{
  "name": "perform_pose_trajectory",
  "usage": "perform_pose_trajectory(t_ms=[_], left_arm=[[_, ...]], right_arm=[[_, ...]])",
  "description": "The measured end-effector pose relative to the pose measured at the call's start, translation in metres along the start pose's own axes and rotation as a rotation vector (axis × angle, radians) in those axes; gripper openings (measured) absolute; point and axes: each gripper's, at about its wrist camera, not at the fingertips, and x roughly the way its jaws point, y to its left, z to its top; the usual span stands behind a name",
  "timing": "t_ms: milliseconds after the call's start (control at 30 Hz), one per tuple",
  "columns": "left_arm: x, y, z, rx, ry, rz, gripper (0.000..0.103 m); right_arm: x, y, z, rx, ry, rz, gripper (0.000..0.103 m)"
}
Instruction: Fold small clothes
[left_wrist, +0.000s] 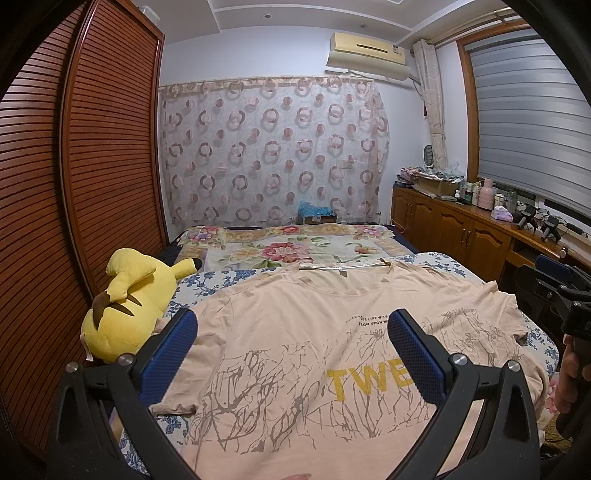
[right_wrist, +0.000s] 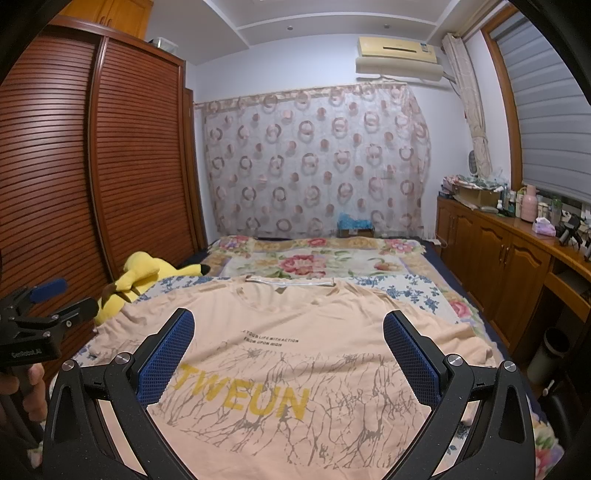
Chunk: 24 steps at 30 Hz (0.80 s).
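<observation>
The peach cotton T-shirt (right_wrist: 280, 332) with yellow block letters and a grey branch-like print lies spread flat, front up, on the bed (right_wrist: 413, 291), its neckline toward the far end and its hem nearest me. Both short sleeves are laid out to the sides. It rests on a white sheet with blue flowers, and beyond its collar lies a cream blanket with large pink roses (right_wrist: 314, 262).

My left gripper (left_wrist: 291, 332) hangs above the shirt's left half with its blue-padded fingers (left_wrist: 173, 350) spread wide, gripping nothing. My right gripper (right_wrist: 288, 332) hangs above the chest print, its fingers just as far apart and also empty. Each tool shows at the edge of the other's view, with my hand (right_wrist: 33, 391) on its handle.

A yellow plush toy with black-tipped ears (left_wrist: 125, 306) lies on the bed's left edge, just beside the left sleeve. A slatted brown wardrobe (left_wrist: 92, 155) stands along that side, and wooden cabinets (right_wrist: 491, 251) line the right.
</observation>
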Motion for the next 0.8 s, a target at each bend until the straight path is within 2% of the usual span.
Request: perform_pose_trajectory(t_ms=[333, 567, 800], left_arm=[[0.004, 0.007, -0.004, -0.003, 0.026, 0.001, 0.103], [0.02, 0.033, -0.016, -0.022, 0.074, 0.027, 0.103], [0.033, 0.062, -0.031, -0.016, 0.134, 0.058, 0.103]], right_arm=[[0.012, 0.003, -0.003, -0.002, 0.031, 0.028, 0.103], [0.022, 0.013, -0.009, -0.023, 0.068, 0.055, 0.103], [0.051, 0.027, -0.017, -0.049, 0.145, 0.143, 0.103]])
